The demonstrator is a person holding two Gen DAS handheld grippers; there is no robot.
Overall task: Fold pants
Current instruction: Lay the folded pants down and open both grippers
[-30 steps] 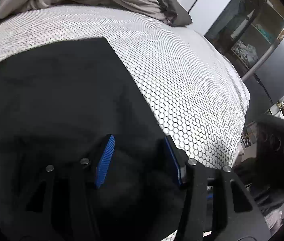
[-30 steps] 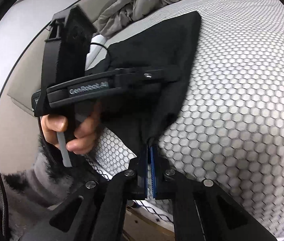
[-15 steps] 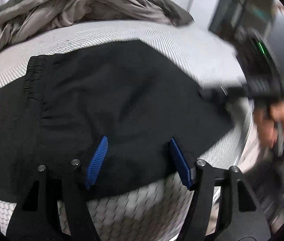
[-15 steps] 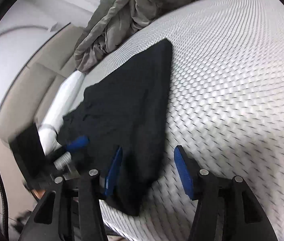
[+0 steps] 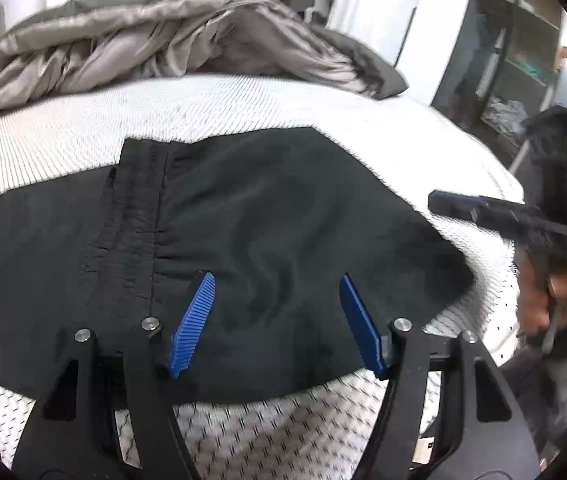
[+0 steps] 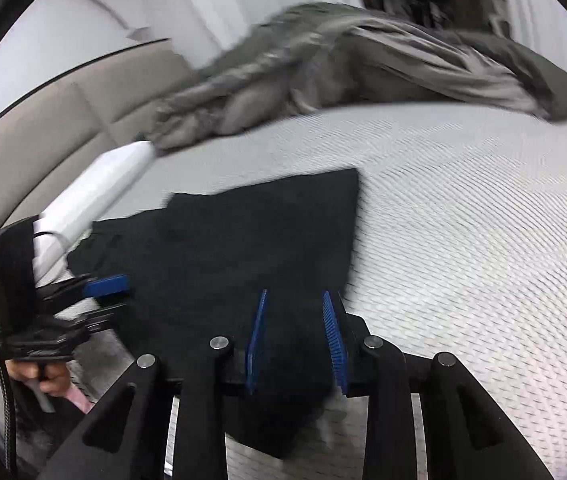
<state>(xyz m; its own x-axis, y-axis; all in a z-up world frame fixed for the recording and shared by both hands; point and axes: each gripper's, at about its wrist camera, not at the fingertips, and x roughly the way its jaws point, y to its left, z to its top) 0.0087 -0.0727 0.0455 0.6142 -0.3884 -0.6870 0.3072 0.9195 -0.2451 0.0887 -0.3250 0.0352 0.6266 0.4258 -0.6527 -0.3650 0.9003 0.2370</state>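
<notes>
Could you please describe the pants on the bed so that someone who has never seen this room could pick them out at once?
Start at the bed with the white honeycomb-patterned cover. A crumpled grey duvet is heaped at its far side; the pants lie flat on the near side. They are the only black fabric there, with a gathered elastic waistband.

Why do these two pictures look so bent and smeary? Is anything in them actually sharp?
Left wrist view: fisheye bulges the bed; the left gripper and black pants are fairly sharp, while the hand holding the right gripper is smeared. Right wrist view: blurrier overall, grey blanket streaked; only the right gripper's own blue pads look crisp.
</notes>
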